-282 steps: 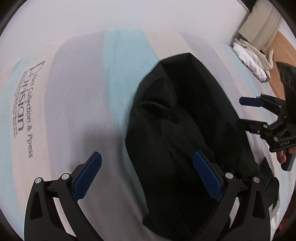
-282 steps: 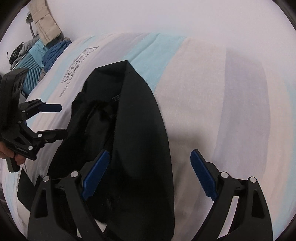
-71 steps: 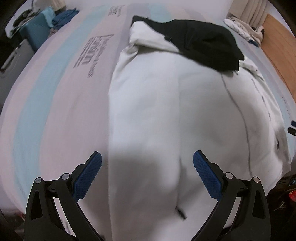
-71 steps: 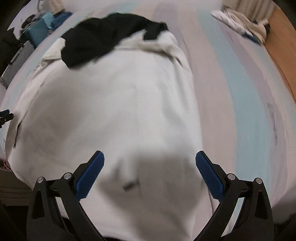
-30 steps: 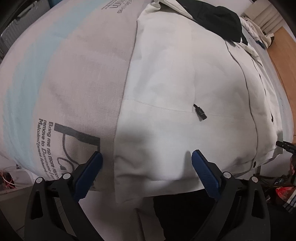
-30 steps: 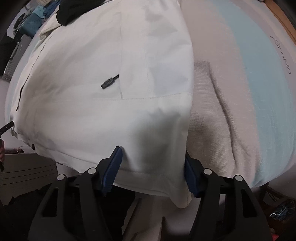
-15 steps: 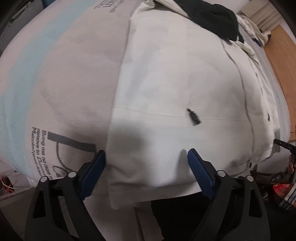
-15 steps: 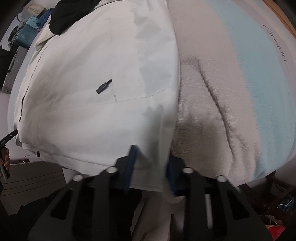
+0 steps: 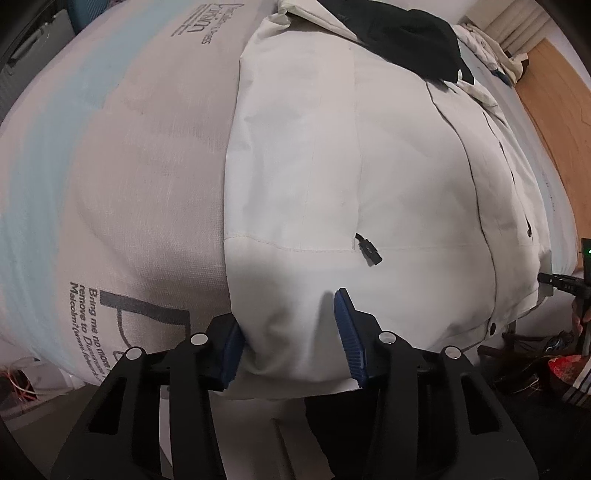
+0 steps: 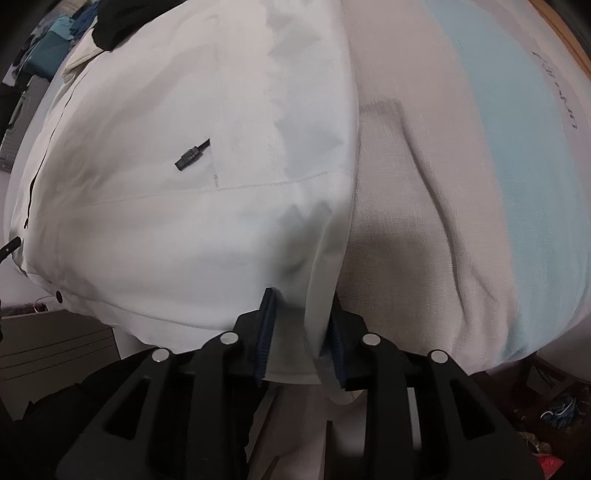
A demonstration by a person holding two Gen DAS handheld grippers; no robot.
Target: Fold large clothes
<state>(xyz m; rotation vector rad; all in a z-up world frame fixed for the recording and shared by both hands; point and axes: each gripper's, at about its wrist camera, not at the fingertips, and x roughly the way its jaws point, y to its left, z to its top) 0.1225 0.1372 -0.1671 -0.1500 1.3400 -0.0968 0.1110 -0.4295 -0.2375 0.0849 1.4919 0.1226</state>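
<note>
White fabric: one jacket (image 9: 369, 166) lies flat on the striped mattress (image 9: 110, 166), one black garment (image 9: 406, 33) at its far end. Two tools, wide open a second ago, now clamp the near hem: left tool (image 9: 291, 341) and right tool (image 10: 299, 332), each closed on one corner.

I see a bed (image 9: 122, 177) filling most of both views — its cover runs in pale blue, beige and grey stripes with dark printed lettering. Wooden floor (image 9: 554, 85) shows at the upper right of my left view, with pale curtains (image 9: 517, 29) beyond. The room light is soft and even.
</note>
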